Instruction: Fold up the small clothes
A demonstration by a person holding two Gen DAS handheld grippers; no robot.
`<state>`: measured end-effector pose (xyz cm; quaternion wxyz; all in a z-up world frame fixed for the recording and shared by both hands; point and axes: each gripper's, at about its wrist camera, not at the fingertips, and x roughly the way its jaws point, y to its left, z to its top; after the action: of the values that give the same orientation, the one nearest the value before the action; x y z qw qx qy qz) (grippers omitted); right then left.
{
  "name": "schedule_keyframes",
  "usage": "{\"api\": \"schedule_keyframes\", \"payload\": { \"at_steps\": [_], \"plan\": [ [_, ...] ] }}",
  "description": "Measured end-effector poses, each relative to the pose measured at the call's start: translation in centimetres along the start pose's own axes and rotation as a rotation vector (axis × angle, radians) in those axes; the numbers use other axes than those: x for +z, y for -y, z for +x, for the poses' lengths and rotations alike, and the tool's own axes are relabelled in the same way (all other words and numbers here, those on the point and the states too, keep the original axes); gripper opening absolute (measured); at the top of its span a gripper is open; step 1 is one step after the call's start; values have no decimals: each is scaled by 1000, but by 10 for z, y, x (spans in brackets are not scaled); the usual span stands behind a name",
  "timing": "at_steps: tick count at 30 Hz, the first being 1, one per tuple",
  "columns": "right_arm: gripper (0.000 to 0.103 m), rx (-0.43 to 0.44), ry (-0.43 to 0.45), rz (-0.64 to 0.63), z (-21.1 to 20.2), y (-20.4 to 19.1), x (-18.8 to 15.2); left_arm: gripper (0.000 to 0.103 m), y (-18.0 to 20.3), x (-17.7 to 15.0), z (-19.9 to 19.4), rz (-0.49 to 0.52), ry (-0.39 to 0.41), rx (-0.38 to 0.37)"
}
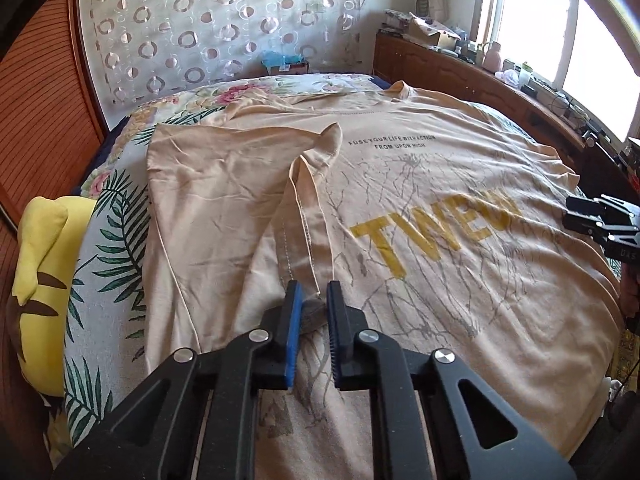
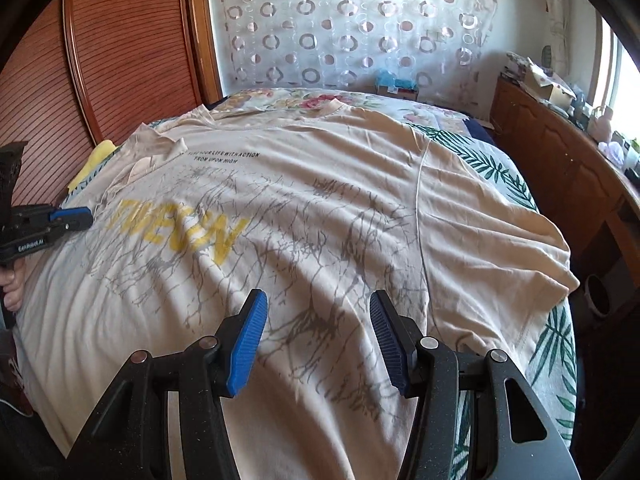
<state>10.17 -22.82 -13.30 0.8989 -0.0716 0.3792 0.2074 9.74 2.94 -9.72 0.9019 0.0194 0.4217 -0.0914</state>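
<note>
A beige T-shirt [image 1: 420, 200] lies spread across a bed with a floral bedspread [image 1: 116, 216], its printed side up — yellow block letters [image 1: 436, 232] over a web of grey lines, and two lines of small black text [image 1: 394, 143] nearer the collar at 12 o'clock. One side of the shirt is already turned inward: seen from the left wrist, a sleeve [image 1: 316, 152] and its hemmed edge lie over the print, running from about 12 o'clock down to the left gripper [image 1: 311, 300].

That gripper's jaws stand narrow, pinched on a bunched bit of the shirt's fabric that shows between the blue pads [image 1: 294, 320].

The right gripper [image 2: 318, 312] hangs over the shirt's lower print with its jaws wide apart and nothing between them (the cloth below looks untouched, though whether the tips graze it I cannot tell). From its camera the left gripper shows at 9 o'clock, a hand [image 2: 10, 284] beneath it.

A yellow plush toy [image 1: 40, 272] sits at 9 o'clock in the left wrist view, against the wooden panel [image 1: 36, 120] — a patterned curtain [image 2: 352, 24] hangs beyond the bed.
</note>
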Motion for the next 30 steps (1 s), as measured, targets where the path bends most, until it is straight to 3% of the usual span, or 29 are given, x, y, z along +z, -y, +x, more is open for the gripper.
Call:
{"api": "schedule_keyframes", "payload": {
  "at_steps": [3, 12, 15, 19, 21, 25, 27, 30],
  "plan": [
    [56, -9, -5, -3, -1, 1, -5, 7, -3, 1, -2, -3, 9, -7],
    [56, -14, -8, -4, 3, 3, -7, 6, 3, 9, -31, 11, 84, -54],
    [56, -16, -9, -8, 3, 3, -7, 6, 7, 10, -35, 24, 87, -47],
    [56, -9, -9, -3, 4, 5, -7, 7, 7, 9, -35, 14, 65, -91],
    [56, -5, -10, 2, 5, 7, -6, 11, 7, 8, -37, 14, 70, -90],
    [56, -6, -10, 4, 5, 8, -6, 40, 6, 11, -40, 16, 94, -59],
    [56, -5, -11, 5, 5, 8, -6, 47, 4, 14, -39, 6, 96, -54],
    [56, -4, -11, 7, 6, 9, -6, 68, 2, 17, -38, -2, 110, -30]
  ]
}}
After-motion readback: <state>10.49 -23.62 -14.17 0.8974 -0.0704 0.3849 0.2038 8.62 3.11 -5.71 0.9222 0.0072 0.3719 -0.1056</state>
